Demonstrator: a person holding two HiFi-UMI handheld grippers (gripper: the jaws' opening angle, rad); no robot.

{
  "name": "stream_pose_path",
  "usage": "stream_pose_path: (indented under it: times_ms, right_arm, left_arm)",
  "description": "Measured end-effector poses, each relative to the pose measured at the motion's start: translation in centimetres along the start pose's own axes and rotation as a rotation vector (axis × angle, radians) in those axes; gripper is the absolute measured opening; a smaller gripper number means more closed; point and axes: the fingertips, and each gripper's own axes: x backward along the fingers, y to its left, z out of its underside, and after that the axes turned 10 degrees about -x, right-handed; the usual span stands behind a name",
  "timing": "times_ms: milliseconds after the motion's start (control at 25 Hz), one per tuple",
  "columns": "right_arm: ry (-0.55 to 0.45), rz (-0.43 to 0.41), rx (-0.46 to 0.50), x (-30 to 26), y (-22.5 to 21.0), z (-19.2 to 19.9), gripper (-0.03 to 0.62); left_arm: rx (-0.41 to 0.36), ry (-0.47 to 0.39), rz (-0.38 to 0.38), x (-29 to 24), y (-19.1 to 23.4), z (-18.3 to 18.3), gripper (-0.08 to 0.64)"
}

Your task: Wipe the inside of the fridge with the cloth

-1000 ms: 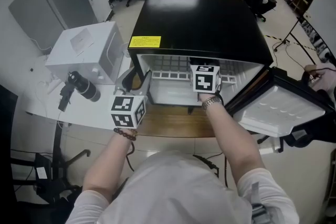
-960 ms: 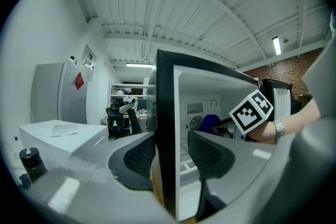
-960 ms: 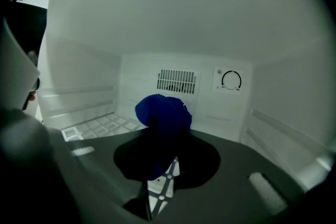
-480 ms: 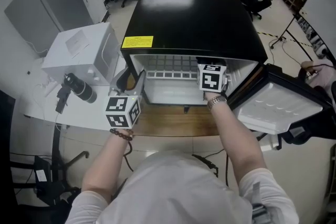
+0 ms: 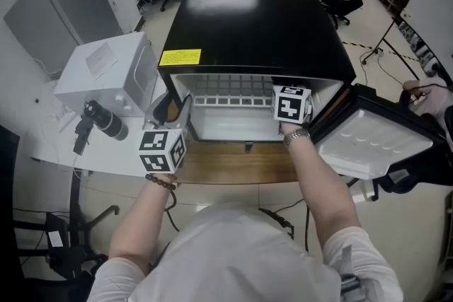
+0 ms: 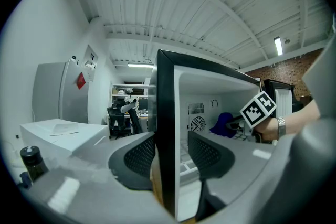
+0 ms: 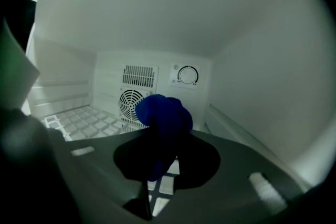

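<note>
- Wiping is under way: the right claw [image 7: 160, 165] is pressed together on the bunched blue cloth [image 7: 163, 113], which sticks out ahead of its tips.
- The cloth is inside the open fridge [image 5: 255, 25], in the middle of the right gripper view, in front of the fan grille [image 7: 131, 102] and below the dial [image 7: 187, 75]. Whether it touches a surface I cannot tell.
- The left claw [image 6: 170, 157] is spread wide astride the front edge of the fridge's side wall [image 6: 167, 128], one jaw outside and one inside. The pads seem to bear on it, so I judge it is steadying the fridge.
- The door [image 5: 375, 145] hangs open at the right of the head view, and the fridge sits on the desk [image 5: 233, 166].
- Next move, as I judge it: press the cloth onto the right inner wall or the shelf [image 7: 79, 120] and sweep along it while the left claw braces.
- Against the earlier head view, the right claw's marker cube [image 5: 291, 104] has shifted from the middle of the opening toward its right side. The left claw has stayed at the wall.
</note>
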Motion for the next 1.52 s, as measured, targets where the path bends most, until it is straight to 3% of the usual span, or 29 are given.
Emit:
stream_pose_path:
  times_ms: [320,640,840,1000,1280,1520]
  right_arm:
    - [0.015,0.054,-0.005,0.4,-1.7,0.5,0.069]
    - [-0.043,0.008,-0.014,1.5,-0.3,-1.1,0.069]
    - [-0.077,-0.077,-0.021,2.9,3.7,-2.2,0.069]
    - [-0.097,-0.192,-0.01,3.9,9.5,-2.8,0.069]
    - [-0.078,-0.377,-0.012,4.9,19.0,-1.8,0.069]
    - [-0.053,-0.485,0.018,5.1,23.8,0.0,0.069]
  left_arm:
    - [0.002,-0.002,-0.003,0.0,0.0,0.0,0.192]
    - [0.005,-0.007,0.0,0.0,0.0,0.0,0.192]
    - [0.006,-0.005,0.01,0.1,-0.1,0.0,0.192]
    - [0.006,-0.005,0.015,0.1,-0.1,0.0,0.192]
    - [-0.004,-0.005,0.038,0.1,-0.1,-0.1,0.191]
    - [-0.013,-0.006,0.071,0.2,0.0,0.0,0.175]
